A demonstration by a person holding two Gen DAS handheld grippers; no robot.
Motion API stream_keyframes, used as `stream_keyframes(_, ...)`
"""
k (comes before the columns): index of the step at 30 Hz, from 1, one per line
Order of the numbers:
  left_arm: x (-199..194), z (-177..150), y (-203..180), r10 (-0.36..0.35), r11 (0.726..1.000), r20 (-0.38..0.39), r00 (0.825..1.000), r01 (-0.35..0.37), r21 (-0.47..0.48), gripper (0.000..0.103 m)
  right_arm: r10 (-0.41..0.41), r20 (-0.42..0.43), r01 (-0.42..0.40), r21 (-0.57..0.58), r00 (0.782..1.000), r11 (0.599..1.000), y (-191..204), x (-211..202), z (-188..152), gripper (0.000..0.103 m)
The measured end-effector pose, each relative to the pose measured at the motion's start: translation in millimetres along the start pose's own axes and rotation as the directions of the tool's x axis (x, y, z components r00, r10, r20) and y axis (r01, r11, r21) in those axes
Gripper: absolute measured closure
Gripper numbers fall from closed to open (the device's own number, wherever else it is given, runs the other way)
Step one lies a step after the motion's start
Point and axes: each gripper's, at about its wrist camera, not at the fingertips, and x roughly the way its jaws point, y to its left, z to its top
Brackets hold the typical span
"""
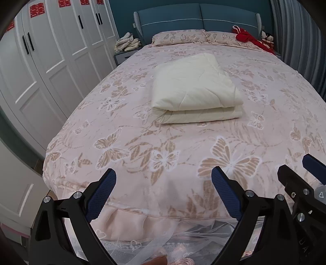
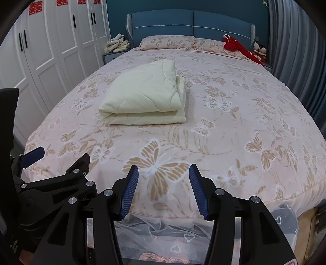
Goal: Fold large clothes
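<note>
Your left gripper hangs over the foot of the bed, its blue-padded fingers spread wide with nothing between them. Your right gripper sits just beside it over the same edge, its fingers also apart, though by a narrower gap, and empty. Each gripper shows at the edge of the other's view.

The quilt lies well ahead of you, around the middle of the bed. It is cream, folded into a thick stack of layers with the rounded fold facing you. From the right wrist view the quilt sits left of centre, and its right side shows stacked loose edges that do not line up evenly. Neither gripper touches it.

The bedspread is pink with a butterfly print, and a sheer lace skirt hangs below its hem. Pillows in the same print lie against a blue headboard, with a red cloth on the right one. White wardrobes line the left wall, a heap of pale fabric rests on the nightstand, and a grey curtain hangs to the right.
</note>
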Motion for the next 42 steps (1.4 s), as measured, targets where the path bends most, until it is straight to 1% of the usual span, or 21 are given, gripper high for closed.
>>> stream_keyframes(5,4.2,-6.7,-0.6,0.01,1.0,-0.013,1.0,-0.01,0.002,0.011,-0.005,-0.01,0.005,0.004,1.0,1.0,0.4,2.9,-4.4,0.052)
stream_keyframes(16,8.3,-8.4,-0.2,0.033,0.999,-0.015,0.999,-0.033,-0.003,0.011,-0.005,-0.019,0.005,0.017,1.0,1.0,0.5,7.4,-7.2,0.052)
stream_keyframes(35,15.1,-11.8,-0.1,0.02,1.0,-0.043,0.999,-0.021,-0.015,0.011,-0.015,-0.028,0.016,0.033,0.999,0.999,2.4,11.7,-8.4,0.052)
stream_keyframes(42,14.9,-12.5,-0.1,0.021,1.0,-0.041,0.999,-0.022,-0.014,0.011,-0.017,-0.025,0.018,0.035,1.0,0.999,2.8,11.9,-8.7,0.052)
